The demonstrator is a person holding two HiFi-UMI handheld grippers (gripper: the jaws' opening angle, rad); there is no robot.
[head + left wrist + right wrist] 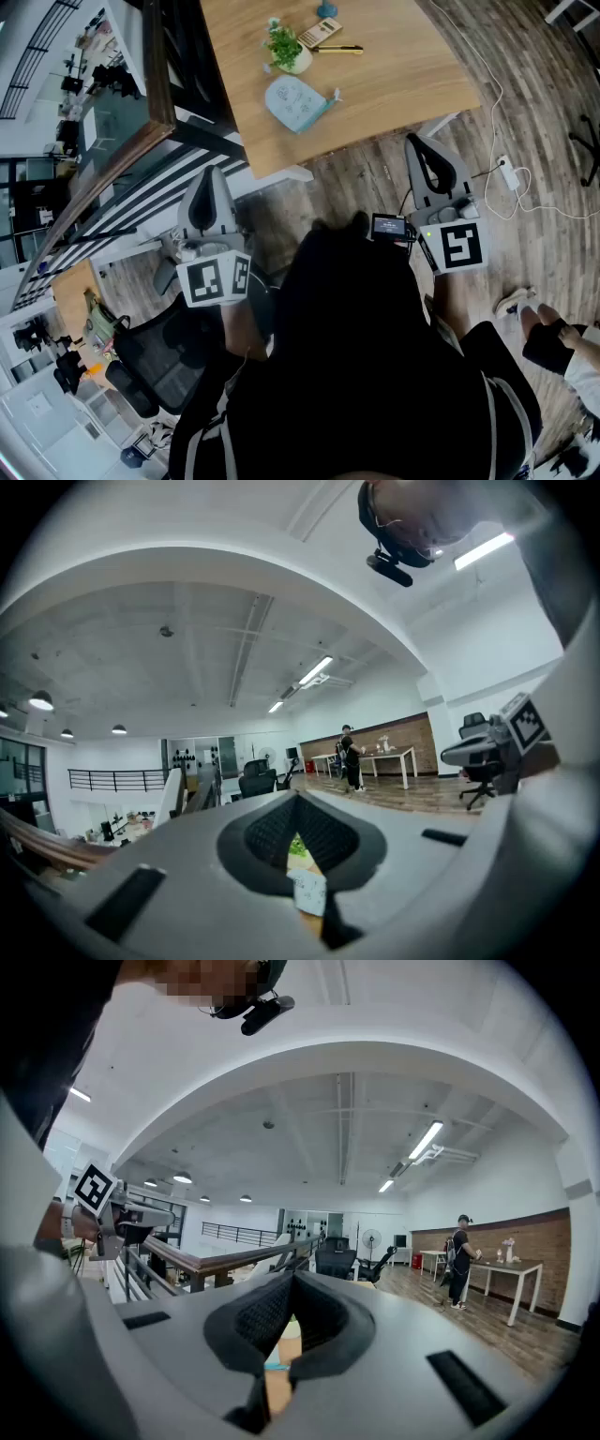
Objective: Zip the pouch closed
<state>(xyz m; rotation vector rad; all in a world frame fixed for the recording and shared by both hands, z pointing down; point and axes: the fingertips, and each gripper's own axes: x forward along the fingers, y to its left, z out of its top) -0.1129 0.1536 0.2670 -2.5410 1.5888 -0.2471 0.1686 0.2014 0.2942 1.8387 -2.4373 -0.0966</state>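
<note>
both are clenched, empty: left tongs (212, 183) hang over the floor (352, 178), apart from the desk (403, 80); pale blue pouch (295, 103) lies near its front edge, beside a potted plant (285, 49); right tongs (425, 155) likewise hang apart.

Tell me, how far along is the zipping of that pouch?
Nothing looks done: the light blue pouch lies on the wooden table, untouched. In hand: nothing; the left gripper and right gripper hang short of the table, fingers shut and empty. Left: reach, grip the pouch, zip it.
</note>
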